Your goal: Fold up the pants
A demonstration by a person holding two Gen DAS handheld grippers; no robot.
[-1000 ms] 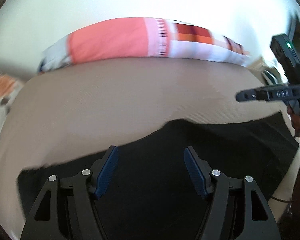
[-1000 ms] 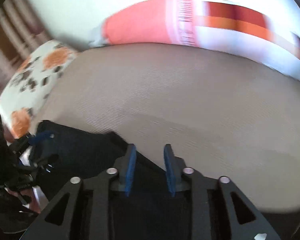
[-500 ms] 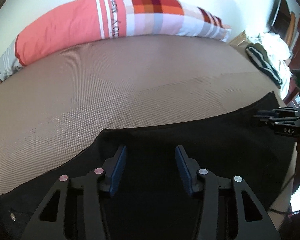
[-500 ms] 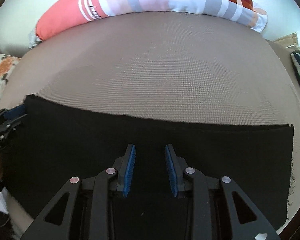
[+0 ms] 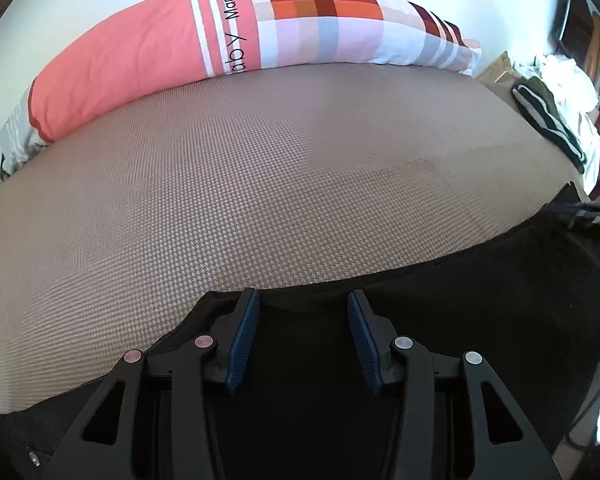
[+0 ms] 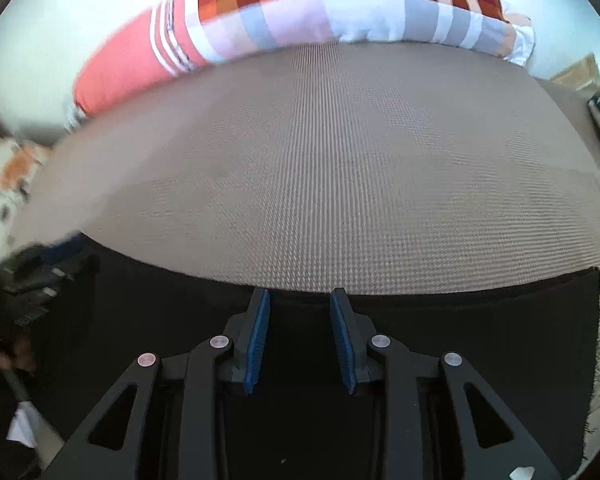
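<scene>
the black pants (image 5: 480, 320) lie spread flat along the near edge of a tan bed (image 5: 280, 180), filling the 6 o'clock half of both views. the left tongs (image 5: 303, 300) hang over the far edge of the cloth, the 2 blue pads (image 5: 244, 332) well apart; black cloth shows in the gap, but whether the pads pinch it i cannot tell. the right tongs (image 6: 300, 296) stand narrower and their jaws are opening, with the pant edge just under the tips and cloth showing between them; no clear pinch shows. in the left view the right tongs appear at 3 o'clock by the pants' far corner; in the right view the left tongs are a blur at 9 o'clock. a long pink and checked pillow (image 5: 220, 36) lies across 12 o'clock, and a heap of clothes (image 5: 552, 108) sits at 2 o'clock.
</scene>
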